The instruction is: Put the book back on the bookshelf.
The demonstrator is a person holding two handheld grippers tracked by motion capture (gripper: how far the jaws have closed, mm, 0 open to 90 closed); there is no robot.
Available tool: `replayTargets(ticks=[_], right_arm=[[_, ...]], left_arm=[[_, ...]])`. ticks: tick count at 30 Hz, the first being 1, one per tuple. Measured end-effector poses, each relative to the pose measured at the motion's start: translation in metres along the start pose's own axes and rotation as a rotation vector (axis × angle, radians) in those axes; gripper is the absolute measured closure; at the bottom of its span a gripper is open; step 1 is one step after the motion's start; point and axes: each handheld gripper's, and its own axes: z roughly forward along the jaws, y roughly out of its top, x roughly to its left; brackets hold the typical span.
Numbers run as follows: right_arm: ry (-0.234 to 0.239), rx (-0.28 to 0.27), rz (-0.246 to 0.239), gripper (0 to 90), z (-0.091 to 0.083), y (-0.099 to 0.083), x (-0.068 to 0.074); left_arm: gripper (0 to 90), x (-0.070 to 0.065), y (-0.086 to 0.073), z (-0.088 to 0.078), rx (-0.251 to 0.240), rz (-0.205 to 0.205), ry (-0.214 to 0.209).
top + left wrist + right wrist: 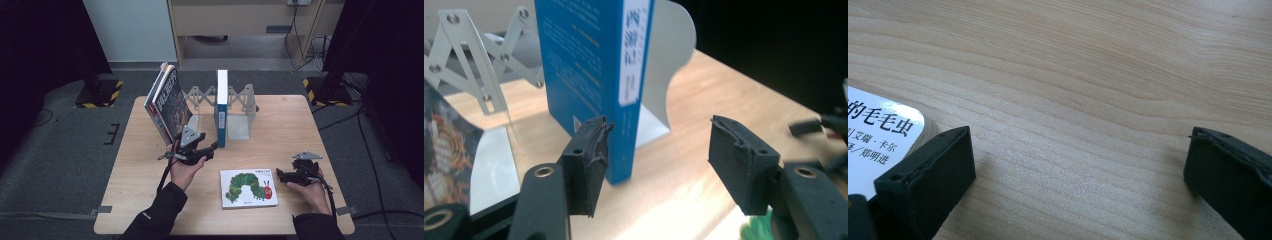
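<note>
The blue book (221, 107) stands upright on the pale wooden table (150, 190), its flat spine just ahead of the left gripper (212, 149), whose ribbed black pads gape with nothing between them; a thin metal bookend (669, 60) with a rounded top backs it. Beside the right gripper (280, 175), likewise spread and empty, lies the glossy, round-cornered caterpillar book (248, 187); a leaning book (167, 102) tilts beyond the left gripper's other side.

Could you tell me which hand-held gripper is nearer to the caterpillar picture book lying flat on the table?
The right hand-held gripper. It sits just beside the caterpillar picture book's right edge, jaws open. The left hand-held gripper is farther off, up by the upright blue book.
</note>
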Motion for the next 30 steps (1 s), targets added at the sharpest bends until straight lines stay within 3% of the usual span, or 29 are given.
replayTargets(ticks=[4, 6, 11, 12, 14, 22, 27, 30], right_arm=[[-0.011, 0.008, 0.003, 0.9, -0.001, 0.0, 0.0], [-0.009, 0.031, 0.004, 1.2, -0.002, 0.002, -0.001], [-0.028, 0.039, -0.005, 5.6, -0.006, 0.003, 0.0], [-0.04, 0.038, -0.014, 5.9, -0.008, 0.003, 0.002], [-0.035, 0.031, -0.006, 6.5, -0.01, 0.004, 0.003], [0.039, -0.024, 0.051, 9.4, -0.032, 0.011, 0.021], [0.081, -0.019, 0.03, 9.7, -0.038, 0.012, 0.036], [0.096, -0.018, 0.028, 9.7, -0.042, 0.011, 0.041]], left_arm=[[37.3, -0.005, -0.014, -0.011, 0.035, -0.004, -0.031], [36.9, -0.01, -0.023, -0.013, 0.06, 0.017, -0.034], [34.5, -0.017, -0.045, -0.011, 0.127, 0.048, -0.065], [34.2, -0.019, -0.056, -0.008, 0.158, 0.059, -0.07], [33.9, -0.02, -0.065, -0.003, 0.186, 0.044, -0.086], [31.7, -0.027, -0.093, 0.016, 0.297, 0.041, -0.11], [30.1, -0.034, -0.103, 0.023, 0.326, 0.063, -0.13], [27.8, -0.035, -0.105, 0.026, 0.31, 0.062, -0.143]])
